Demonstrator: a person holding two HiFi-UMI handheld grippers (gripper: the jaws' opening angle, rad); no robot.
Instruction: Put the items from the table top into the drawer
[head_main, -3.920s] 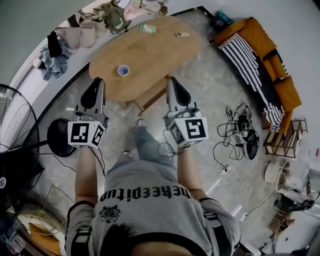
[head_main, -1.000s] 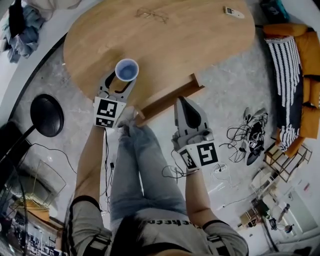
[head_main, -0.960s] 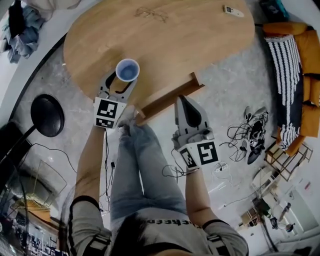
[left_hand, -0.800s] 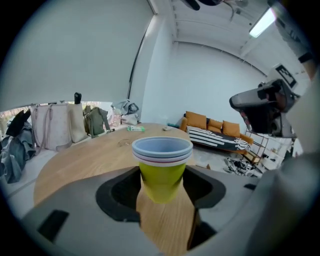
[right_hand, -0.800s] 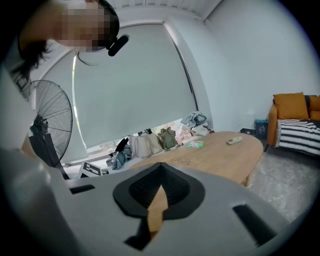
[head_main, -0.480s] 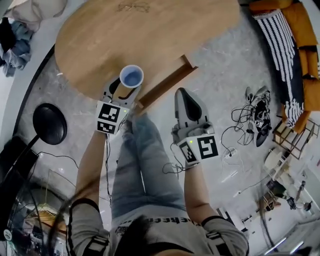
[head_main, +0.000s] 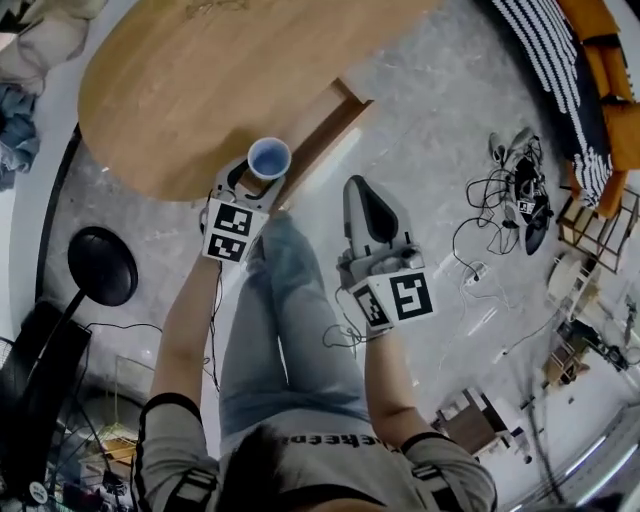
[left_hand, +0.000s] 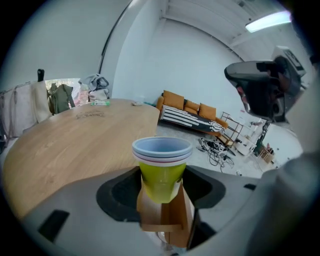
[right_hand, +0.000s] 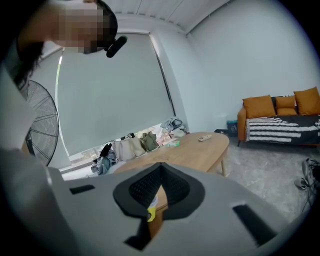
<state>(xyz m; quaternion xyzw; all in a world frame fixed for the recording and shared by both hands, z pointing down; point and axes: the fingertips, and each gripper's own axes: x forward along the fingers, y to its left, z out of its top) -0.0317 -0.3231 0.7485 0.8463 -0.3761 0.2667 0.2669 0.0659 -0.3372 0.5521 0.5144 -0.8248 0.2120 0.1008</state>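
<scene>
Cup stack (left_hand: 161, 165) clamped in your L gripper (head_main: 262, 172) fingers near drawer (head_main: 322, 125); R gripper (head_main: 356, 190) fingers together, empty. Next: lower in, release.

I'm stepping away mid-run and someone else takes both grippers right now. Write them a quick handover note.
Left gripper: shut on the stacked cups, right by the open drawer at the table edge.
Right gripper: shut, empty, over the floor beside the drawer.
Done: the cups are off the tabletop but not yet in the drawer.
Left: set the cups in the drawer, then fetch the remote and the green packet from the table's far end.
</scene>
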